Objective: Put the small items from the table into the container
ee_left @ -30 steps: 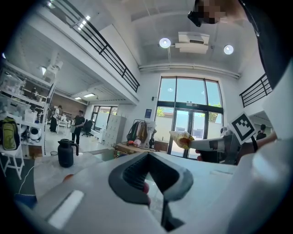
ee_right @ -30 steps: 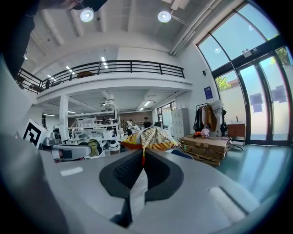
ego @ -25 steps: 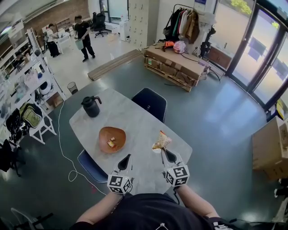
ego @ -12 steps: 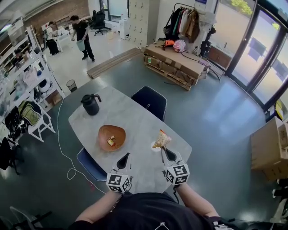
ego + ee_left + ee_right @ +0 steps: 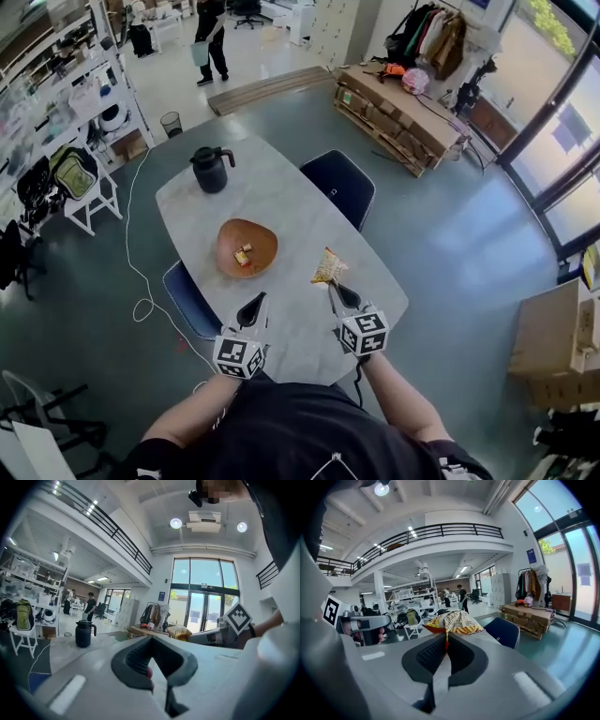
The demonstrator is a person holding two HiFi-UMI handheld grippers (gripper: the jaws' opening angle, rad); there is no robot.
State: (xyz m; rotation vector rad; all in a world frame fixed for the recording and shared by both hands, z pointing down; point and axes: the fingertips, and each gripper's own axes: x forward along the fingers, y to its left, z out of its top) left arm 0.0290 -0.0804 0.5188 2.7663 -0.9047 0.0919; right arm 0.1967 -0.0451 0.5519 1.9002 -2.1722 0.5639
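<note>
Keep the pinch firm on the crimped edge of the snack bag (image 5: 452, 620). Carry it left over the bowl (image 5: 261, 234). Release only once inside the rim, and low, so as not to scatter the small pieces (image 5: 242, 255) lying there. At the right gripper (image 5: 335, 291), jaws pressed together on that edge, bag sticking out ahead, above the worktop (image 5: 281, 202) and apart from the bowl. At the left gripper (image 5: 151, 667), jaws closed too, pinching a small red item, too small to name.
</note>
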